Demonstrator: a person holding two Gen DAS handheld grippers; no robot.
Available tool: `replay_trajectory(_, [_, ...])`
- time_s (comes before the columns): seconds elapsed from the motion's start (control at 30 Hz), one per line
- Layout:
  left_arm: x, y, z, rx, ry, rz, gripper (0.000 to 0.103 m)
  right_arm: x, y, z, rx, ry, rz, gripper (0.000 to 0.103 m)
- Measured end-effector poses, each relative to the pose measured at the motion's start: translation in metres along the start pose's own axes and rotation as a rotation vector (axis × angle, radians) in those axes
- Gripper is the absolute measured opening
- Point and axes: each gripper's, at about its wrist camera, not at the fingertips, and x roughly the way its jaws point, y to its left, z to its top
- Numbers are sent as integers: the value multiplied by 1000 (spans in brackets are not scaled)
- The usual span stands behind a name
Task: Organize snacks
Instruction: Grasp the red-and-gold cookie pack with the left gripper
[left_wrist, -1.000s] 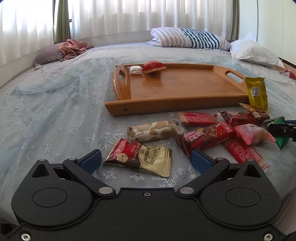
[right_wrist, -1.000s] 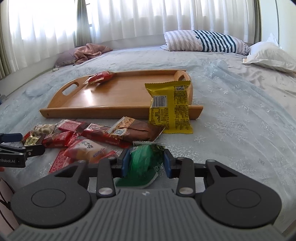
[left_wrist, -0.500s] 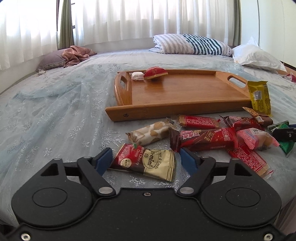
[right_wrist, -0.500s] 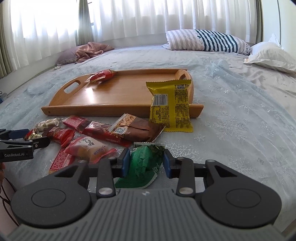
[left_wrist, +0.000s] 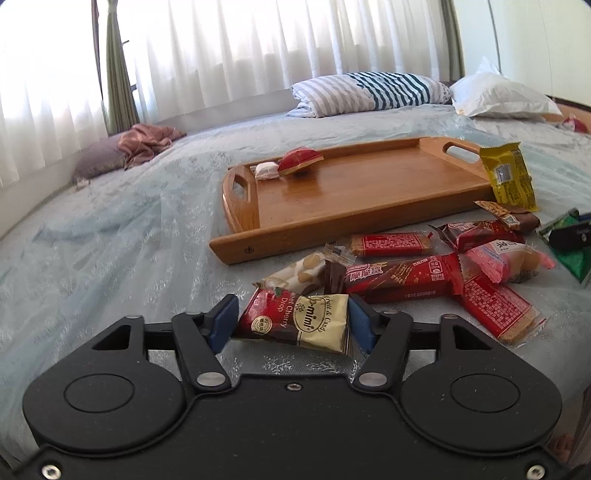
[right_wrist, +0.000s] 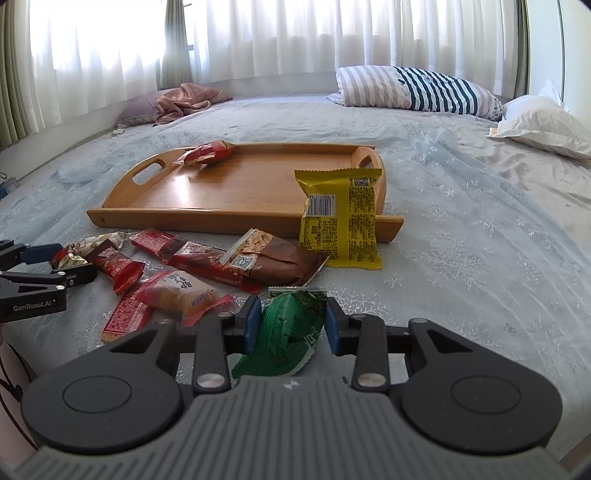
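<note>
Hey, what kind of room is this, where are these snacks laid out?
Most likely a bedroom: the snacks and wooden tray lie on a bed with a pale blue patterned cover, a striped pillow sits at the far side, and sheer curtains cover the window.

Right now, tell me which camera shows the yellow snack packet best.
The right wrist view: the yellow snack packet faces it squarely, leaning against the wooden tray, barcode and print visible. The left wrist view shows it at the far right edge, angled and distorted.

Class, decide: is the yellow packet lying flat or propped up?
Propped up. The yellow packet stands tilted against the tray front corner, barcode side facing the right camera.
</note>
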Motion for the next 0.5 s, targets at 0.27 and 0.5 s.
replay_trajectory(0.27, [-7,3,3,-8,-11,-4,59,-4,1,5,8,-18,7,39])
replay_trajectory(0.5, [-14,4,10,12,-41,-6,59,-6,1,8,30,-28,33,39])
